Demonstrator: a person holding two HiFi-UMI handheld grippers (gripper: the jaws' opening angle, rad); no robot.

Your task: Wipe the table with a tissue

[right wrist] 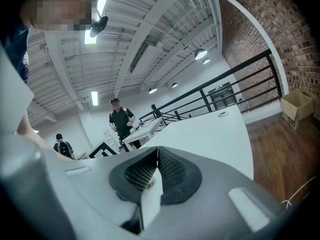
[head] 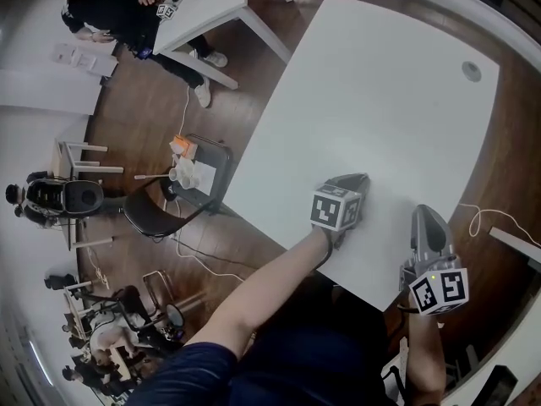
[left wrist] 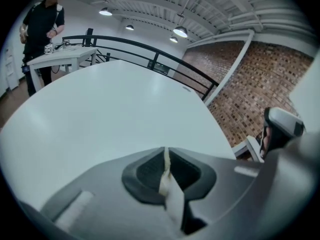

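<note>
**A:** Tissue [left wrist: 167,184]: what's the risk?

**B:** Too little of it showing. Only a thin strip sits in the left tongs [left wrist: 166,149], which are shut on it. With so little paper past the tips, I judge the hard tips may rub the worktop [left wrist: 110,104] instead of the tissue. A firm drag could tear the strip or pull it free.

**A:** How does it look?

**B:** Cream-white, soft, twisted, creased along the seam between the pads. The head view doesn't show it; the tongs cover it, just inside the worktop's near edge.

**A:** Other hand?

**B:** Right tongs [right wrist: 158,149] are closed too, by the right edge close to the near right corner. A flat white sliver [right wrist: 151,196] sits between the pads. Can't tell whether it's tissue.
</note>
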